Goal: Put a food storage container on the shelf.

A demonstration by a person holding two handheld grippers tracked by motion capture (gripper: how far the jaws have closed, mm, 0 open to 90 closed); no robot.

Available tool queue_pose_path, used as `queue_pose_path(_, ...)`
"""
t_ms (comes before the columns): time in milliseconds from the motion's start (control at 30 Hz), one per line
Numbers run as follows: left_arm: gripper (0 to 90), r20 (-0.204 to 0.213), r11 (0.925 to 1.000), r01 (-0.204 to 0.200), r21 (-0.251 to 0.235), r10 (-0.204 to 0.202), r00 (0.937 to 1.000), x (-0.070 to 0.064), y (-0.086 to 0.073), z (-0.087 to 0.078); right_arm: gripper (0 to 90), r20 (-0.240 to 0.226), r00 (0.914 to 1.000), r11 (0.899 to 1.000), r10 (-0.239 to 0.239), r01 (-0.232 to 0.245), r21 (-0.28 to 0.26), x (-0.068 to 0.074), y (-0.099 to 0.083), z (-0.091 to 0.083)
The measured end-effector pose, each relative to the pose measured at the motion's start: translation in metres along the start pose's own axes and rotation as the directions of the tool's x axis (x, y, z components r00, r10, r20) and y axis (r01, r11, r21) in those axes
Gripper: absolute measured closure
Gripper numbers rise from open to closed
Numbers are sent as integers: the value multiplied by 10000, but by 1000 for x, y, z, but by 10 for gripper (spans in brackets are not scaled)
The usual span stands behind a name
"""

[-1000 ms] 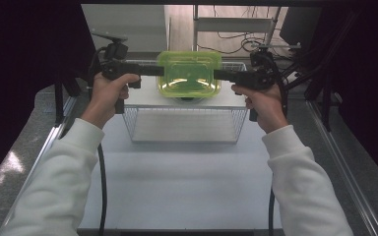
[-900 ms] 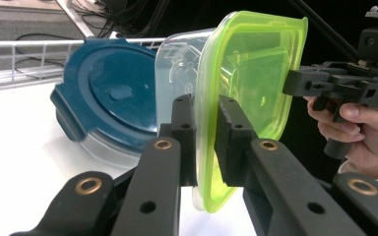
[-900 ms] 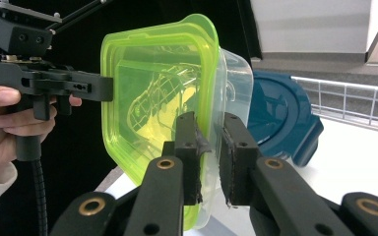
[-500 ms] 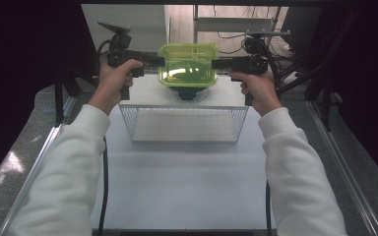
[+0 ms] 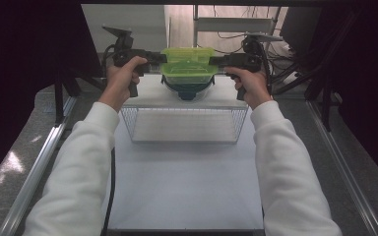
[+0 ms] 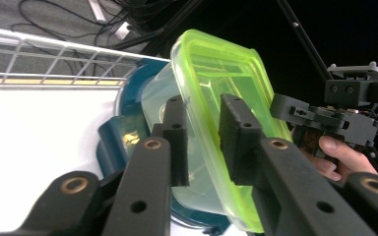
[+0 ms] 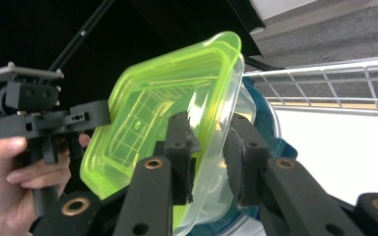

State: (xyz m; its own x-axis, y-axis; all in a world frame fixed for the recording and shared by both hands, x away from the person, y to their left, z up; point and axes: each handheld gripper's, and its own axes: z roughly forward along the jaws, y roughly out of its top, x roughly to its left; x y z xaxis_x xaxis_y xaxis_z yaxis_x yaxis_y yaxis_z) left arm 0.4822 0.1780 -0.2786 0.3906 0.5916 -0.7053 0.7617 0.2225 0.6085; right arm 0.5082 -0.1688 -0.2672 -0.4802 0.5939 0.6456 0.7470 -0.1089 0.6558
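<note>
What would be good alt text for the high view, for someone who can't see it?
Two hand-held grippers, the left gripper and the right gripper, grip opposite ends of a clear container with a yellow-green lid, holding it in the air above the far side of a wire basket on a white table. A dark blue piece sits under the container.

Container rim (image 6: 204, 123): the stretch between the left gripper (image 6: 203, 142) jaws is covered by the pads.
Container bottom corner: cut off by the lower edge below the left gripper.
Dark blue bowl (image 5: 187, 89): mostly hidden beneath the container, between both claws.
Right gripper (image 7: 210, 157) contact: pads cover the rim edge (image 7: 211, 118); grip depth cannot be told.
Bowl contents: hidden.
</note>
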Motion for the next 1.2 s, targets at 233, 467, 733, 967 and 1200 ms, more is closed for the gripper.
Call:
queue_pose_path(233,526,-777,9979,-413,-509,373,9963,-2,-3,3,571,39,10000,9997,-86,87,-241,-3,-1,4)
queue_pose_path(467,263,-1107,9828,-1517,-1054,1401,9839,-10,-12,-13,330,-187,9944,9895,-1039,1014,-1030,2,-5,-15)
queue_pose_path(733,252,-800,9611,-2543,-1077,2466,9658,-15,-50,-44,292,295,9633,9590,-2669,2685,-907,11,-32,-55)
queue_pose_path(967,236,-1715,9251,-3773,-417,3654,9149,-12,-107,-65,279,1012,9084,9123,-4056,4092,-168,2,-94,-88)
queue_pose_path(1200,241,-1478,9129,-4082,88,4049,9024,-3,-168,-76,276,1277,8888,8967,-4401,4424,110,-9,-145,-105)
